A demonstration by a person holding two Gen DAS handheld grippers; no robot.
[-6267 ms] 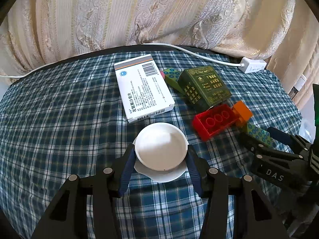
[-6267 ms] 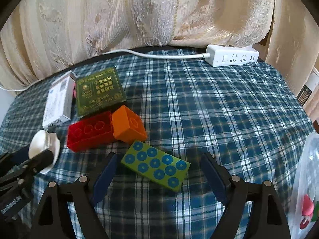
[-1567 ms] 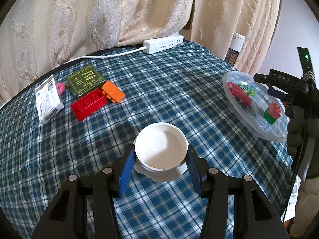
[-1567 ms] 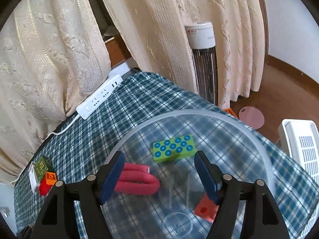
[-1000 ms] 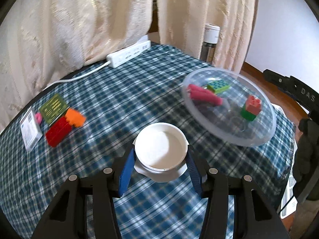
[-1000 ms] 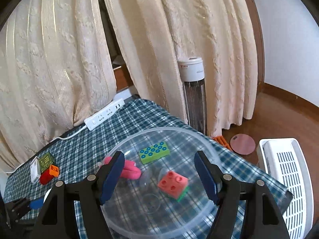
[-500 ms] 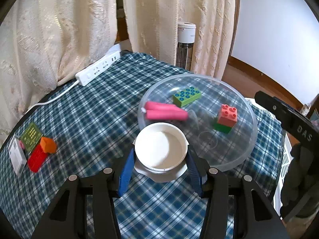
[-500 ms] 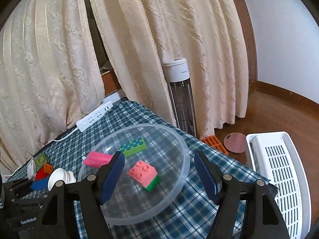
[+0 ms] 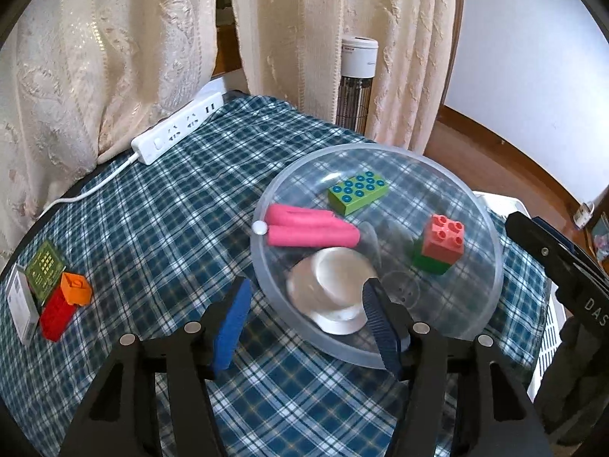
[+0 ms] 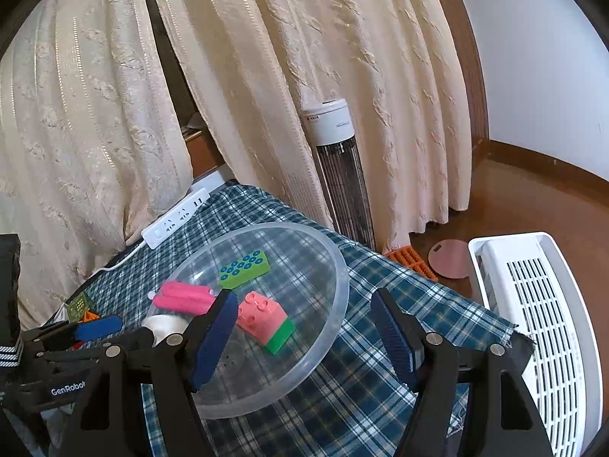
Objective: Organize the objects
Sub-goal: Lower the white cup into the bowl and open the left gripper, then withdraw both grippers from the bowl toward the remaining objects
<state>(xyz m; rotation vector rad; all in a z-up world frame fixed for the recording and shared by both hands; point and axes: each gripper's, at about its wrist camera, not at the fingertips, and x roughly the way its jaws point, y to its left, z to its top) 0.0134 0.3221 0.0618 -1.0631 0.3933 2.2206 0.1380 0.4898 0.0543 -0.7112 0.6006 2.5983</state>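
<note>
A clear plastic bowl stands on the plaid table. In it lie a small white cup, a pink roll, a green studded block and a pink-and-green block. My left gripper is open, its fingers standing either side of the bowl's near rim, just behind the cup. My right gripper is open and empty over the bowl's right edge.
At the table's left lie a red brick, an orange brick, a green box and a white box. A power strip lies at the back. A tower heater and a white basket stand off the table's right edge.
My left gripper carried the white cup across to the bowl, opened and let it go; the cup now lies in the bowl. My right gripper drew back from the bowl.
</note>
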